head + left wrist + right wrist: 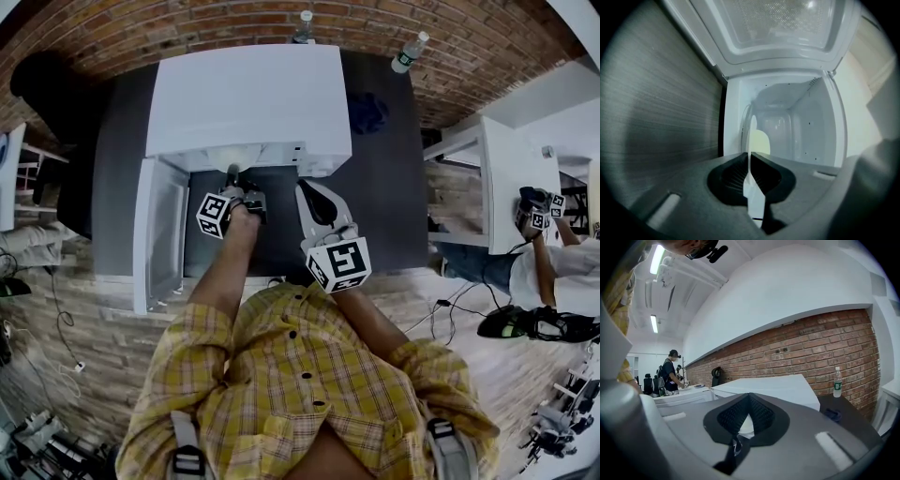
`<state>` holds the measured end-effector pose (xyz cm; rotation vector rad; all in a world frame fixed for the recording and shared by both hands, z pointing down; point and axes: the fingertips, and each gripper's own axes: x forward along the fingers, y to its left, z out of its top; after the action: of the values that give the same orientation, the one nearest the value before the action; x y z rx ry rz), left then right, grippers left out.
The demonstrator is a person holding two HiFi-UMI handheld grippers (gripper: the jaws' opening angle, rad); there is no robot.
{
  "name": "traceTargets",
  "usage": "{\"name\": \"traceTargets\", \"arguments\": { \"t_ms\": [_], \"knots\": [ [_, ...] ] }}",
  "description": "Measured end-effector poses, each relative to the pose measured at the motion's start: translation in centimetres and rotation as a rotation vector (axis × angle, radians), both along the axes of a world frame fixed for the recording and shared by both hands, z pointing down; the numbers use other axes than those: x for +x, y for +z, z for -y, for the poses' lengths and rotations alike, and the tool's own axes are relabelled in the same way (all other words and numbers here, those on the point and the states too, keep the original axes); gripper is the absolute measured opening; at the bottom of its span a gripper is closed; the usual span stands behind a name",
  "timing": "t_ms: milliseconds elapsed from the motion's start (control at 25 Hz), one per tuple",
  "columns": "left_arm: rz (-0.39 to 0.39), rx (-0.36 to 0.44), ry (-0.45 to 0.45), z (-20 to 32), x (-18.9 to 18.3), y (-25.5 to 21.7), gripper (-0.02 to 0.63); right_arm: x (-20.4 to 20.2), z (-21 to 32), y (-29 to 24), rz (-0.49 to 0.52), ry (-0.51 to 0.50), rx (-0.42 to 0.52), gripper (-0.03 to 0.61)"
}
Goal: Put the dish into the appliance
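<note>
The white appliance (248, 103) stands on a dark table (384, 187) with its door (155, 234) swung open to the left. My left gripper (234, 178) reaches to the mouth of the opening. In the left gripper view it (749, 165) is shut on a thin white dish (753, 136), seen edge-on and upright, with the empty white cavity (792, 126) straight ahead and the door (778, 28) above. In the head view I cannot make out the dish. My right gripper (306, 189) is held just right of the opening, shut and empty (749, 397), looking over the appliance's top (778, 385).
Two water bottles (409, 52) (305, 26) stand at the table's far edge by the brick wall (234, 28); one bottle (837, 380) shows in the right gripper view. A dark blue object (367, 111) lies right of the appliance. Another person (548, 258) works at a white table to the right.
</note>
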<state>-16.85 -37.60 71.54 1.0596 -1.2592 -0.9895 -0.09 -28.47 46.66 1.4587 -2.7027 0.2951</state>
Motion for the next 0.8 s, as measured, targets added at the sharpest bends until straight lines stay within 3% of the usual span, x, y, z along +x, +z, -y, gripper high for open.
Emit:
{"name": "traceTargets", "arguments": {
  "t_ms": [520,640,800],
  "knots": [
    [-0.018,0.006,-0.044,0.6,-0.1,0.3,0.015,0.4,0.1,0.4,-0.008,-0.007,-0.008,-0.002],
    [-0.044,-0.005,-0.058,0.2,-0.1,0.5,0.094,0.3,0.1,0.3,-0.003,-0.009,-0.009,-0.002],
    [-0.057,-0.003,-0.063,-0.6,-0.2,0.7,0.098,0.1,-0.2,0.3,0.003,-0.011,-0.01,-0.002]
  ]
}}
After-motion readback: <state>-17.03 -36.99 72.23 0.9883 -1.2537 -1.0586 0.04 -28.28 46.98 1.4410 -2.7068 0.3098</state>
